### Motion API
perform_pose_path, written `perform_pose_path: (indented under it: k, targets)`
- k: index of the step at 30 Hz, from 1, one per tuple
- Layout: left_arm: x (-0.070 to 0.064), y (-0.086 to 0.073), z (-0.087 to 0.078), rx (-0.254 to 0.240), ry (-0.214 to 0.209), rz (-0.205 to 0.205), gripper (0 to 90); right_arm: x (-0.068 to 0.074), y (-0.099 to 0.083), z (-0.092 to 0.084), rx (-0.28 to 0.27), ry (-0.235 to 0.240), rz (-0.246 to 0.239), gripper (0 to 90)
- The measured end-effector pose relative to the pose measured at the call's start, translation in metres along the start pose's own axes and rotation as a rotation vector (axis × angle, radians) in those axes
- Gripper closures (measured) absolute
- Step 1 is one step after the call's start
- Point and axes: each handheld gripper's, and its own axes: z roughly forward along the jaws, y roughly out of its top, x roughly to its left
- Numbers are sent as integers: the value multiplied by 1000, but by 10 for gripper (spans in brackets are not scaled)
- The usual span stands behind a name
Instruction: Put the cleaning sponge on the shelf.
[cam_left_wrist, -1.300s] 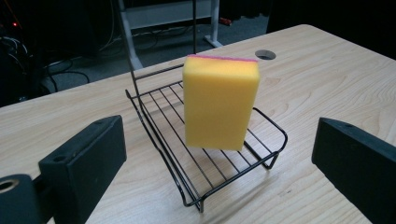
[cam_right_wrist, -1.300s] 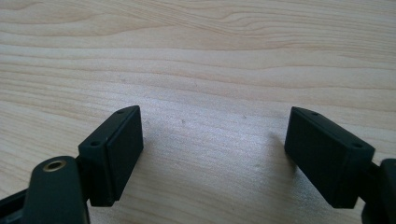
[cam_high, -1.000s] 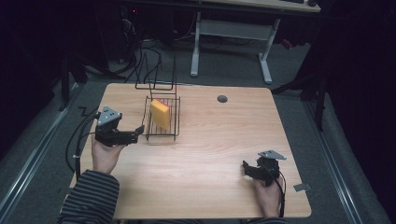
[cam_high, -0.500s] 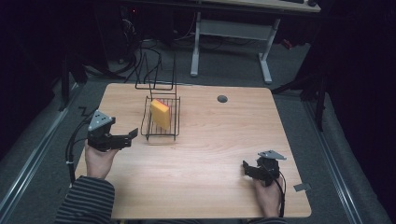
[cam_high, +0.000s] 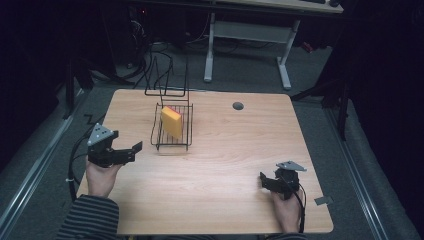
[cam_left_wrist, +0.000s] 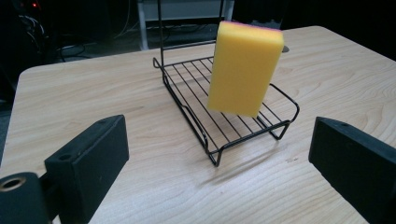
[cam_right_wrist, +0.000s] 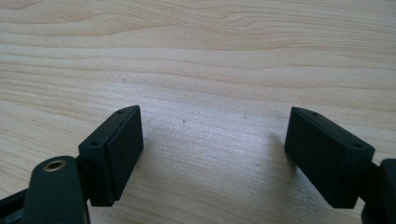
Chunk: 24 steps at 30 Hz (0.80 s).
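Left tool drawn back toward desk's 9 o'clock edge since a second ago, jaws apart, empty. Yellow sponge stands upright in wire rack near 11 o'clock, seemingly propped for draining. Right tool idle at 5 o'clock, jaws apart over bare desk.

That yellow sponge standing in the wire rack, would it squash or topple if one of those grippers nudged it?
The sponge looks like soft foam, so it would probably dent and feel light. It stands tall on a narrow end and tilted in the rack, so a nudge would likely tip it. Its matt surface should grip well rather than slip.
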Motion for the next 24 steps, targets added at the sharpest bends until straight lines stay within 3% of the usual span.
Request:
perform_pose_path:
  k: [24]
  targets:
    - [9,-31,-9,33,20,-50,70,0,0,0,0,0,0,195]
